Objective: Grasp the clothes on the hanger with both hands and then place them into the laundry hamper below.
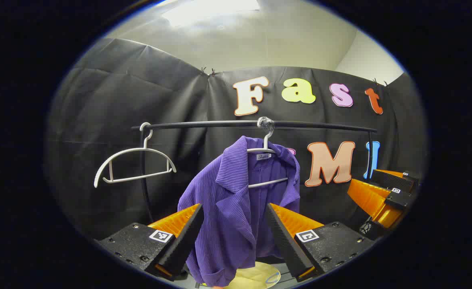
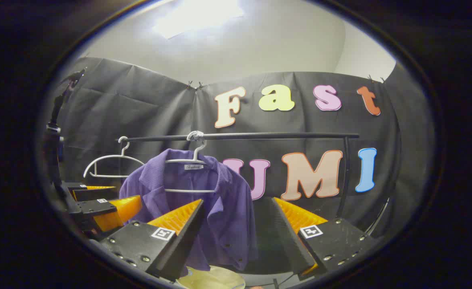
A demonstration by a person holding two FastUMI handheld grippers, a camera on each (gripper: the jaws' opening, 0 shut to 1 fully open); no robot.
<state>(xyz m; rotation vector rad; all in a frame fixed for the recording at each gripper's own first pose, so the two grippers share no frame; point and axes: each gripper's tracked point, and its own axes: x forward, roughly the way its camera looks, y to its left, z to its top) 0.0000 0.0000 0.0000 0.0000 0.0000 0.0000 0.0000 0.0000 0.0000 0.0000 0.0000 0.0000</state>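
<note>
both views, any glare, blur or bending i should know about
Left gripper view: ceiling light blown out, rail bowed by the fisheye, purple shirt sharp. Right gripper view: the ceiling light glares wider, the rail is slightly curved, the shirt is dimmer low down.

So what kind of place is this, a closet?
Not quite a closet: more likely a small booth set up for practising laundry. A black cloth wall hangs behind a rail, a purple shirt is on a hanger, and a spare hanger hangs beside it.
</note>
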